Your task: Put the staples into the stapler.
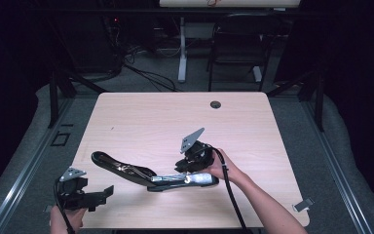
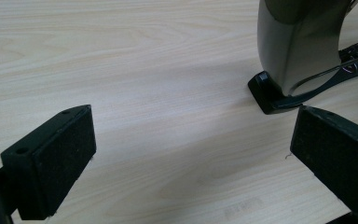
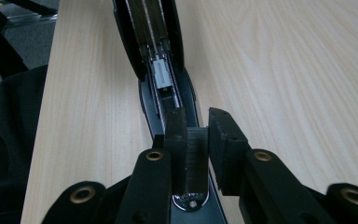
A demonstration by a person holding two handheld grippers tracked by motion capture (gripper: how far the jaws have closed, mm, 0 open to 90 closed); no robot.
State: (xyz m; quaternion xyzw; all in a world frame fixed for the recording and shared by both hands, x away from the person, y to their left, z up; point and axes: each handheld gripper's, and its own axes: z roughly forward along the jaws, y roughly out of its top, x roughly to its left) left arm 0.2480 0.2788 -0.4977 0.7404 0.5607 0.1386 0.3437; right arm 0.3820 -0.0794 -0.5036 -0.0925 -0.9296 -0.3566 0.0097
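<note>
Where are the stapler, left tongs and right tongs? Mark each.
stapler (image 1: 109,163): high view, black opened arm.
left tongs (image 2: 193,116): left gripper view, gap between open tips.
right tongs (image 3: 196,122): right gripper view, between tips shut on ribbed strip (image 3: 196,156).

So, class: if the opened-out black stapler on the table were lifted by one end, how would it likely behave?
The stapler is hinged and lies spread open, so its free arm would probably swing or fold. Its metal magazine suggests it is fairly heavy for its size. The glossy black shell looks smooth and could slip in the right gripper.
</note>
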